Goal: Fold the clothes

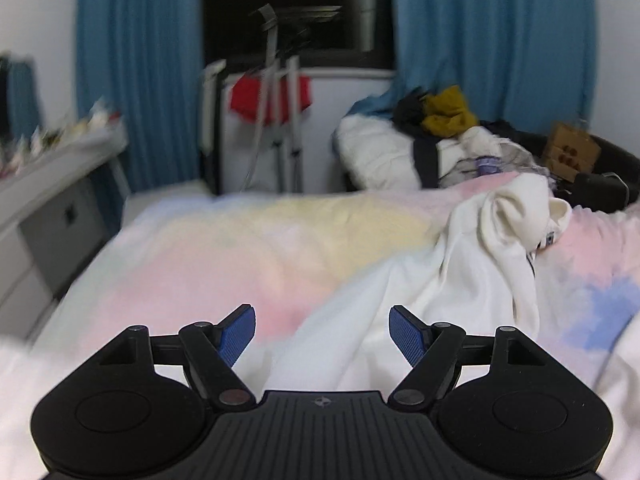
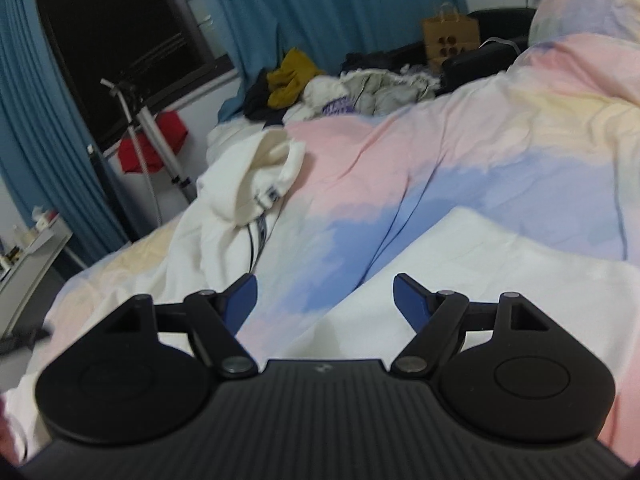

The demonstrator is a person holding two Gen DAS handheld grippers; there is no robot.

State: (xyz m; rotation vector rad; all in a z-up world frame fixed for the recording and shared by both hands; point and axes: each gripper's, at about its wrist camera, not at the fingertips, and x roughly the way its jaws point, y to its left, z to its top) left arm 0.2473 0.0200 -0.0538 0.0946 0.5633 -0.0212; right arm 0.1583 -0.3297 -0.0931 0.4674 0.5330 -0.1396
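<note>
A crumpled white garment [image 1: 472,264] lies on the pastel bed cover [image 1: 224,248], spreading from the right middle down toward my left gripper [image 1: 322,330]. That gripper is open and empty, just above the garment's near edge. In the right wrist view the same garment [image 2: 236,200] lies bunched at the left, with a dark cord hanging from it. My right gripper [image 2: 324,298] is open and empty above the bed cover [image 2: 500,152]. A flat white piece of cloth [image 2: 480,264] lies under its right finger.
A pile of clothes [image 1: 444,136] with a mustard item sits at the bed's far side, also in the right wrist view [image 2: 320,84]. A brown paper bag [image 2: 450,38], a metal drying rack with red cloth [image 1: 276,96], blue curtains [image 1: 136,68] and a grey desk [image 1: 52,184] surround the bed.
</note>
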